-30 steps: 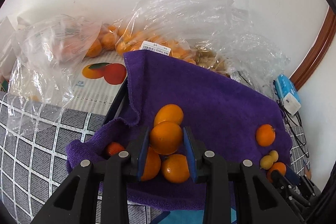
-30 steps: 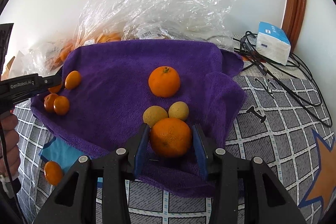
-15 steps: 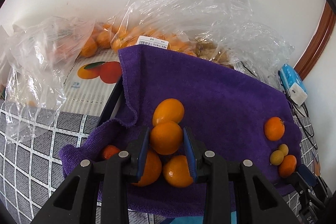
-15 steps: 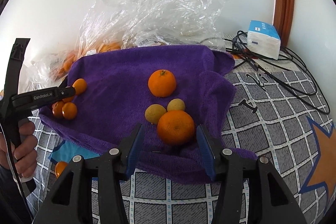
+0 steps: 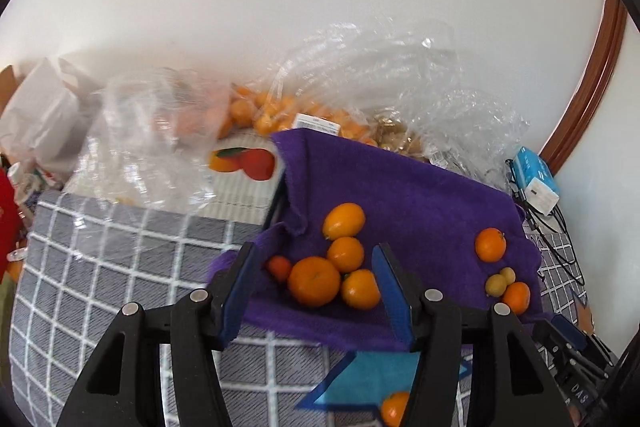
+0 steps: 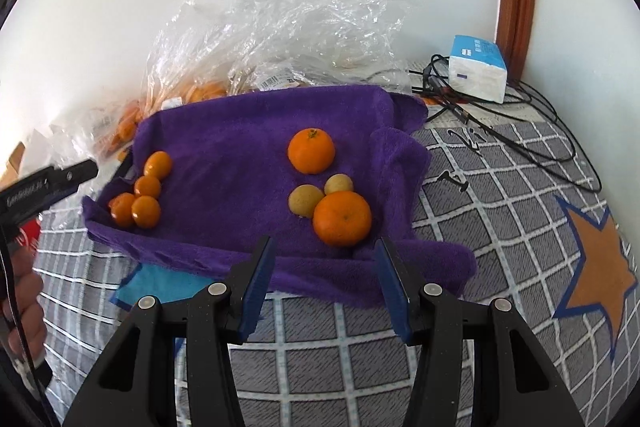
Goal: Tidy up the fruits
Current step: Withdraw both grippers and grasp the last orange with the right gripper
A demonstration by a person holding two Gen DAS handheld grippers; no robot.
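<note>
A purple towel (image 5: 400,187) (image 6: 240,147) holds two fruit groups. In the left wrist view, several oranges (image 5: 314,281) lie at its near left corner, and my left gripper (image 5: 316,291) is open and empty just in front of them. In the right wrist view, a large orange (image 6: 342,218) lies by two small yellow fruits (image 6: 306,200) and another orange (image 6: 311,151). My right gripper (image 6: 324,285) is open and empty, a little short of the large orange. The left group also shows in the right wrist view (image 6: 140,197).
Clear plastic bags of oranges (image 5: 288,115) lie behind the towel by the wall. A blue-white box (image 6: 478,73) and black cables (image 6: 520,131) sit at the right. A loose orange (image 5: 394,409) lies on the checked cloth (image 6: 500,227) near the front.
Both grippers opened and let go of their oranges, which now lie on the towel. Both grippers pulled back and up from the towel.
</note>
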